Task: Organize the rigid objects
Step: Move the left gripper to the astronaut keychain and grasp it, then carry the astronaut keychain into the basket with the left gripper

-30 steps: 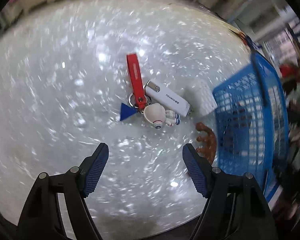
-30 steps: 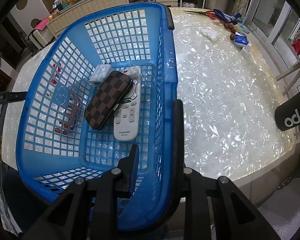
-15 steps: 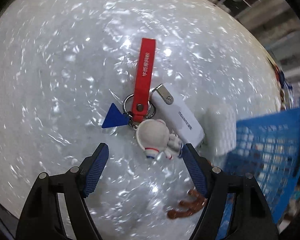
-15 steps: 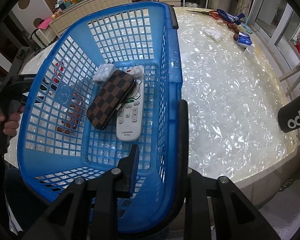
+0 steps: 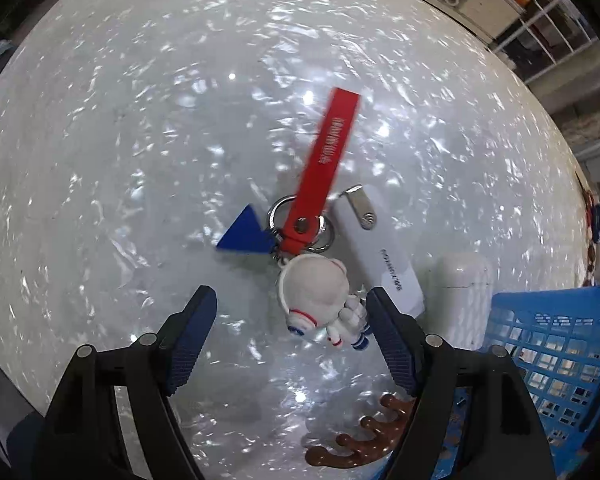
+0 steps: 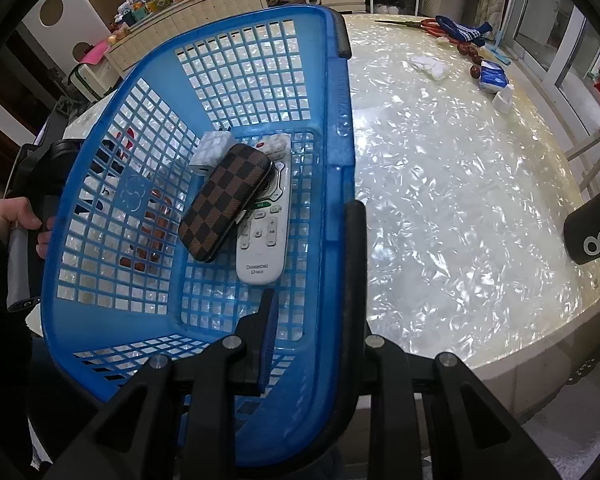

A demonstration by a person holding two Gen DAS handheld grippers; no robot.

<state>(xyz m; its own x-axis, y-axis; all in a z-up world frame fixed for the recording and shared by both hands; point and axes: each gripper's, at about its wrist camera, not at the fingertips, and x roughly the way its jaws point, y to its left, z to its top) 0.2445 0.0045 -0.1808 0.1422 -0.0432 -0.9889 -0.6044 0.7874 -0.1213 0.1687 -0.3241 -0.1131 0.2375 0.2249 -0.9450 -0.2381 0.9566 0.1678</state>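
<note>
An astronaut keychain (image 5: pixel 314 294) with a red strap (image 5: pixel 328 160) and a blue triangle tag (image 5: pixel 246 236) lies on the pearly white table (image 5: pixel 120 160). My left gripper (image 5: pixel 290 308) points down over it, open, and the astronaut figure lies between the fingertips, close to the right finger (image 5: pixel 388 332). A white stick-shaped device (image 5: pixel 384 256) and a white case (image 5: pixel 460 292) lie just right of it. My right gripper (image 6: pixel 312 280) is shut on the side wall of the blue basket (image 6: pixel 340 100). Inside are a white remote (image 6: pixel 266 232), a checkered case (image 6: pixel 226 204) and a white cube (image 6: pixel 212 150).
A brown antler-shaped piece (image 5: pixel 360 440) lies by the basket (image 5: pixel 560 340) corner. At the table's far side are red-handled scissors (image 6: pixel 432 23), dark beads (image 6: pixel 470 52), a blue packet (image 6: pixel 492 76) and a white cap (image 6: pixel 504 98). A hand (image 6: pixel 16 216) shows left of the basket.
The left gripper has rolled and sunk toward the keychain, so the astronaut now lies between its fingers. The right gripper keeps its grip on the basket; a hand has come into its view.
</note>
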